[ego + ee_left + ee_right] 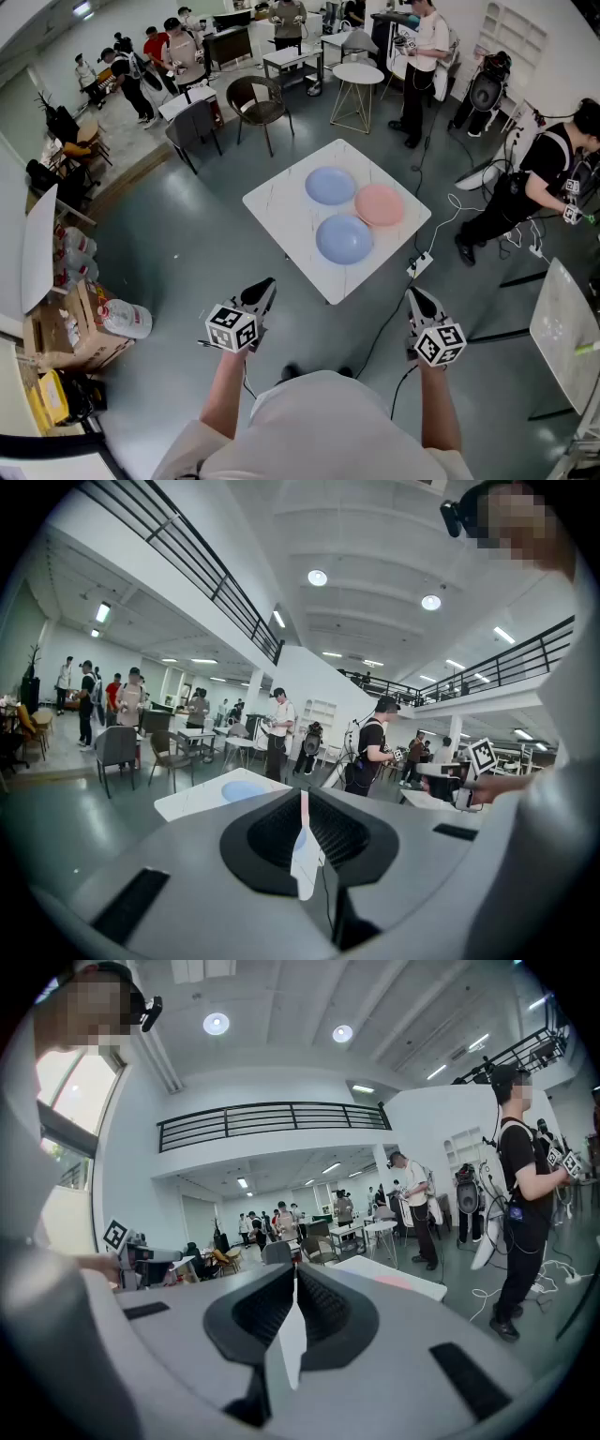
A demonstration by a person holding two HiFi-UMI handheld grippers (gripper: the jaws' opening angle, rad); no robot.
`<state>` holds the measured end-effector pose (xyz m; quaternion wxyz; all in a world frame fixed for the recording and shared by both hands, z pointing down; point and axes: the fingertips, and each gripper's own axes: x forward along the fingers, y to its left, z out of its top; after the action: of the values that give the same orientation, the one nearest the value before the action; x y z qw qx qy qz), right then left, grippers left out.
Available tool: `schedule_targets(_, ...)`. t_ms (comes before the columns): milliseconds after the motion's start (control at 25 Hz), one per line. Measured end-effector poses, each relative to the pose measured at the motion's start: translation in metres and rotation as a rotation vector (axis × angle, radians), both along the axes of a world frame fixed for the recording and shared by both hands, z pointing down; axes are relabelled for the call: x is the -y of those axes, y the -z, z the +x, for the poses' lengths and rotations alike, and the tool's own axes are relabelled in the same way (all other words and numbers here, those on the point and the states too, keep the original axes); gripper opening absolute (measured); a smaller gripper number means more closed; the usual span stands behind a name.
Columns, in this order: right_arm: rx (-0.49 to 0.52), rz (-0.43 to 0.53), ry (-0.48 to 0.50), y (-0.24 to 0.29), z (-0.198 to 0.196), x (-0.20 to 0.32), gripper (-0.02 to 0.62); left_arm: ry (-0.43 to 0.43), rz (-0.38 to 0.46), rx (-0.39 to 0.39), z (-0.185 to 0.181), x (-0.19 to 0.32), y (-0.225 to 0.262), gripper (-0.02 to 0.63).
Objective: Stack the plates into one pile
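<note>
A white square table (281,211) stands ahead of me with three plates lying side by side. One blue plate (330,185) lies at the far side and a pink plate (380,204) at the right. A second blue plate (344,238) is nearest me. My left gripper (265,289) and right gripper (415,298) hover over the floor short of the table, both shut and empty. The left gripper view looks along its closed jaws (302,803) at a blue plate (242,789). The right gripper view shows its gripper (292,1283) and the pink plate (403,1283) on the table (375,1267).
A power strip (419,265) and cables lie on the floor by the table's right corner. Chairs (261,103) and a round side table (357,75) stand beyond it, with several people around the room. Cardboard boxes (80,328) sit at the left.
</note>
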<state>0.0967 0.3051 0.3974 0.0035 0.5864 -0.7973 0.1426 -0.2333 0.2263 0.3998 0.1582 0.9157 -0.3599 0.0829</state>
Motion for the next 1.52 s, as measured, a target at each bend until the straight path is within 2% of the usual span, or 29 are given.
schedule_targets(520,0.002,-0.005,0.012,0.0,0.006,-0.003,0.029,0.013,-0.008,0.009,0.004,-0.009,-0.001,0.034)
schedule_targets(760,0.046,-0.007,0.015,0.002,0.018,-0.003,0.031,0.03,-0.018,0.019,0.013,-0.016,-0.004,0.034)
schedule_targets(1240,0.017,-0.023,0.097,-0.019,0.054,-0.008,0.031,0.102,-0.037,0.008,0.052,-0.035,-0.022,0.034)
schedule_targets(1520,0.031,-0.032,0.133,-0.03,0.078,-0.004,0.031,0.141,-0.052,0.011,0.078,-0.048,-0.034,0.034)
